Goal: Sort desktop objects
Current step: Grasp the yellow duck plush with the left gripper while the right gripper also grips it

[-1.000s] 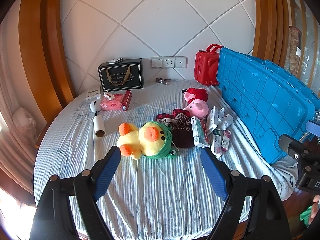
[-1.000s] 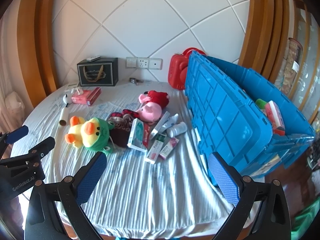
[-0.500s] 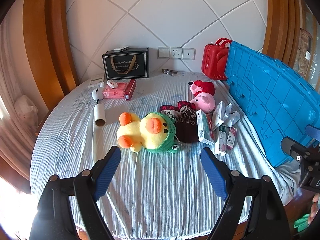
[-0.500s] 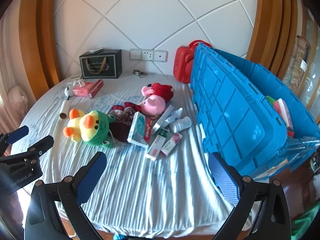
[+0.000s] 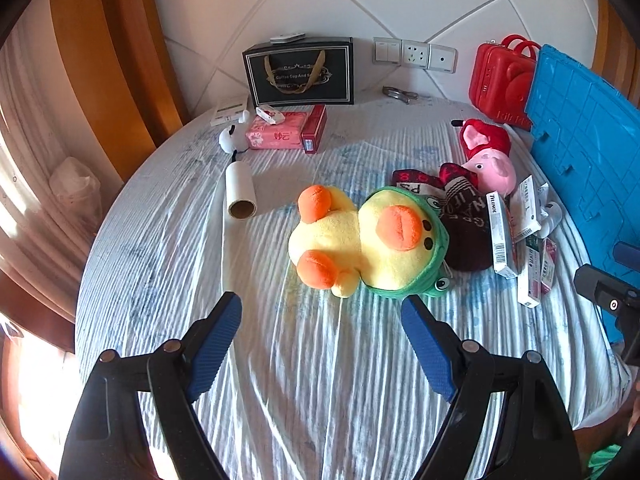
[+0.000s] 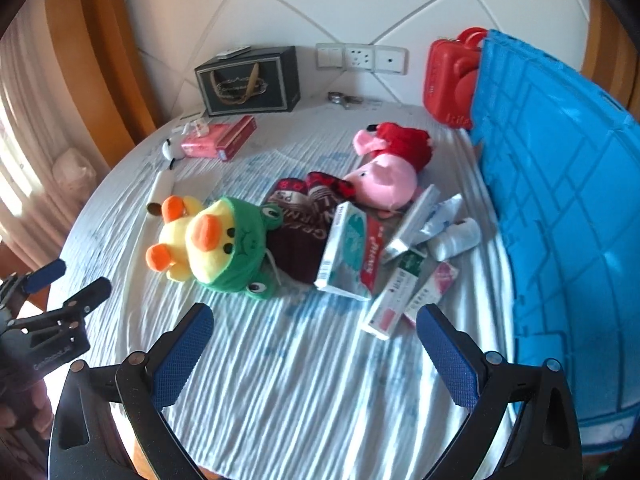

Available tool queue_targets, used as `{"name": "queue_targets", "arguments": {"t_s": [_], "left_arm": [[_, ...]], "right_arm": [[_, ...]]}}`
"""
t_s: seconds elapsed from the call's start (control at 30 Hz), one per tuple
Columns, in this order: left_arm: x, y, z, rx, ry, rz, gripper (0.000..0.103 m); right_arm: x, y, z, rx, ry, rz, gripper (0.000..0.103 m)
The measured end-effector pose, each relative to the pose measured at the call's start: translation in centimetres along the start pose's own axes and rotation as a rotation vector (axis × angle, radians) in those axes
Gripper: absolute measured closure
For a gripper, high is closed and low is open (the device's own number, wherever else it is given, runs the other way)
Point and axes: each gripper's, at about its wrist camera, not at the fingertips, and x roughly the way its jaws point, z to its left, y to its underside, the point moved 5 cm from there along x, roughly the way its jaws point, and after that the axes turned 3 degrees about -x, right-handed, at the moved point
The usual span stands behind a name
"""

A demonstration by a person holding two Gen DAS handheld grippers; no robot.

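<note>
Two grippers up, both spread wide, nothing held. My left gripper (image 5: 321, 314) hangs above the striped cloth (image 5: 320, 380); just ahead of its fingertips lies the yellow duck plush (image 5: 360, 240) in a green frog hood, on its back, feet toward me. Ahead and to the left of it, a paper roll (image 5: 240, 190); farther on, a pink tissue pack (image 5: 276, 134) and a black gift box (image 5: 302, 72) against the wall.

My right gripper (image 6: 314, 318) hovers over the cloth too. Ahead of its right finger, a heap of medicine boxes (image 6: 348, 252) with a dark knitted hat (image 6: 298, 248) touching them on the left. Beyond those, the pink pig plush (image 6: 386, 178). To the right stands the blue crate (image 6: 560, 208), a red case (image 6: 450, 76) behind it at the wall.
</note>
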Motion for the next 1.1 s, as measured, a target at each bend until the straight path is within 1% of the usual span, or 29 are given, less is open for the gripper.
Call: {"name": "queue_targets", "arguments": {"t_s": [0.07,0.2,0.33,0.57,0.63,0.73,0.83,0.87,0.9,0.93,0.97,1.0,1.03,1.07,1.1], "left_arm": [[2.1,-0.5,0.4,0.018,0.015,0.037,0.021],[6.1,-1.2,0.4,0.059,0.040,0.087,0.021],[9.4,-1.1,0.2,0.077,0.081,0.154,0.021],[13.3,-0.2,0.0,0.098,0.094,0.235,0.021],[14.3,0.0,0.1,0.098,0.082,0.249,0.021],[15.6,0.2,0.2,0.071,0.102,0.272,0.021],[16.7,0.4,-0.1,0.084,0.097,0.282,0.021],[16.8,0.4,-0.1,0.084,0.107,0.277,0.023],[16.8,0.4,-0.2,0.084,0.129,0.270,0.038],[16.7,0.3,-0.3,0.083,0.163,0.272,0.047],[16.5,0.4,-0.4,0.081,0.180,0.280,0.057],[16.3,0.5,-0.6,0.085,0.182,0.275,0.064],[16.0,0.5,-0.7,0.098,0.182,0.269,0.066],[15.8,0.5,-0.8,0.109,0.184,0.264,0.071],[15.5,0.3,-0.9,0.117,0.189,0.256,0.078]], "right_arm": [[1.8,-0.7,1.6,-0.008,0.006,0.014,0.000],[6.1,-1.9,4.0,0.043,-0.045,0.075,0.000],[9.9,-2.5,5.9,0.063,-0.056,0.133,0.000],[13.9,-2.8,7.2,0.083,-0.095,0.208,0.000],[14.9,-2.9,7.4,0.084,-0.093,0.231,0.000],[16.4,-3.0,7.7,0.071,-0.083,0.260,0.000],[17.5,-3.0,7.9,0.094,-0.123,0.274,0.000],[17.8,-3.0,8.0,0.099,-0.138,0.279,0.000],[18.1,-3.1,8.1,0.103,-0.155,0.282,0.000],[18.4,-3.2,8.2,0.103,-0.165,0.284,0.000],[18.7,-3.1,8.4,0.103,-0.182,0.284,0.001],[19.0,-3.0,8.6,0.104,-0.202,0.292,0.006],[18.9,-3.0,8.9,0.108,-0.227,0.295,0.018],[18.6,-3.0,9.2,0.101,-0.234,0.291,0.020],[18.3,-3.1,9.5,0.079,-0.220,0.285,0.022]]}}
